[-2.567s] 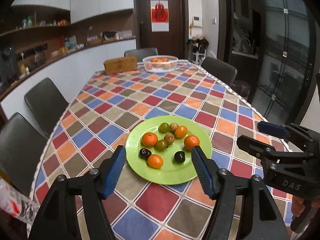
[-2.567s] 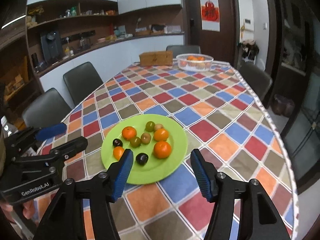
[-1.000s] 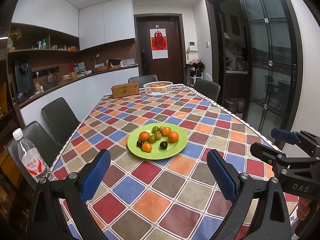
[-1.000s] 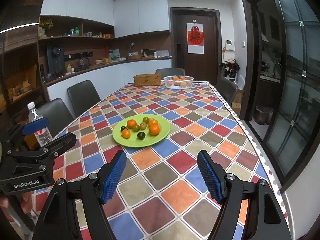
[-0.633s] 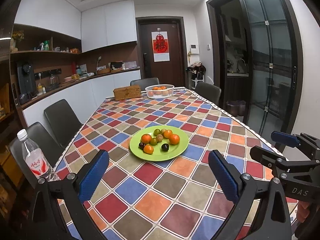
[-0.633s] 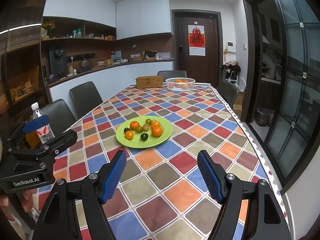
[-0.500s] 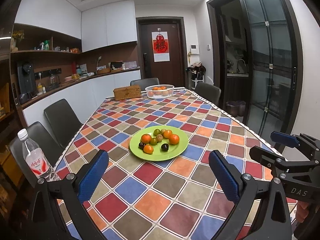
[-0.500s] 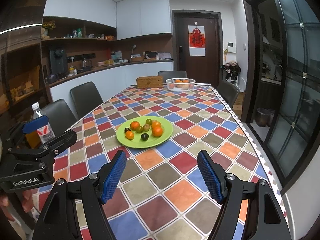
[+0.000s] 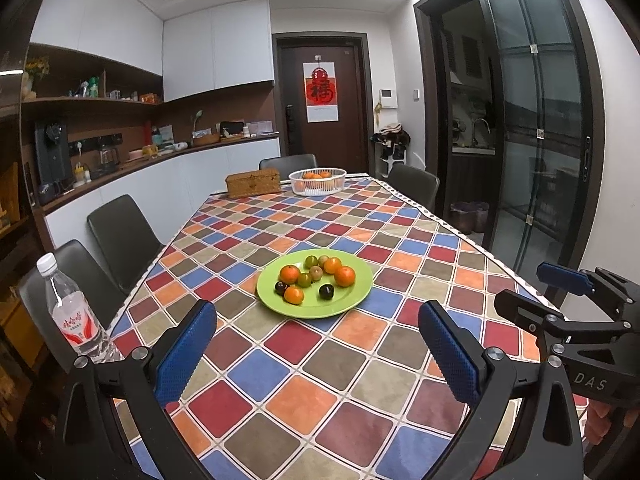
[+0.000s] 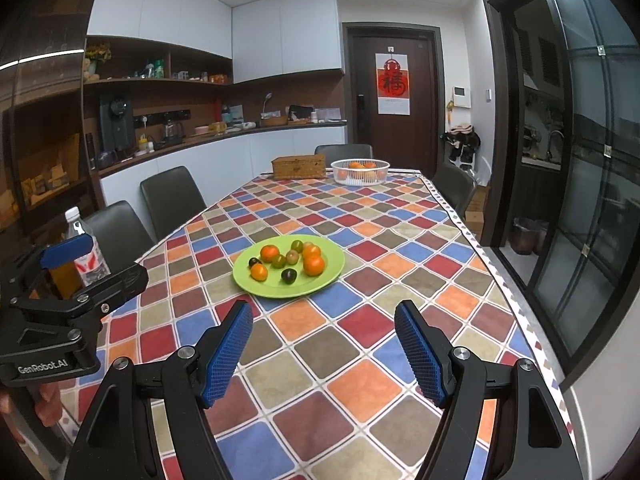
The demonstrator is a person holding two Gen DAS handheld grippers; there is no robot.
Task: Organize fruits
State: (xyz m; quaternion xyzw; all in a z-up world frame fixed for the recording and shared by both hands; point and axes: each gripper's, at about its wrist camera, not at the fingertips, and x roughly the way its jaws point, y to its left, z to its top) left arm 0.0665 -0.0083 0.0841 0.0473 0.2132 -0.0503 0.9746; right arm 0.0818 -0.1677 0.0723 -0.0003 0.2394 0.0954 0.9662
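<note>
A green plate (image 9: pixel 352 300) (image 10: pixel 332 276) sits mid-table on the checked tablecloth, holding several small fruits: oranges (image 9: pixel 344 275), green ones (image 9: pixel 311 261) and dark plums (image 9: pixel 326 290). A white basket (image 9: pixel 317 181) (image 10: pixel 360 172) with oranges stands at the far end. My left gripper (image 9: pixel 318 344) is open and empty, well short of the plate. My right gripper (image 10: pixel 324 348) is open and empty, also short of the plate. Each gripper shows at the edge of the other's view: the right one (image 9: pixel 560 300), the left one (image 10: pixel 80 272).
A water bottle (image 9: pixel 72 316) (image 10: pixel 86 252) stands at the table's near left edge. A woven box (image 9: pixel 253 183) sits beside the basket. Dark chairs (image 9: pixel 120 232) line the left side and far end. A glass door (image 9: pixel 540 160) is to the right.
Both grippers have pulled back and up from close over the plate to the table's near end, and have opened a little wider. In the last half second almost nothing moved.
</note>
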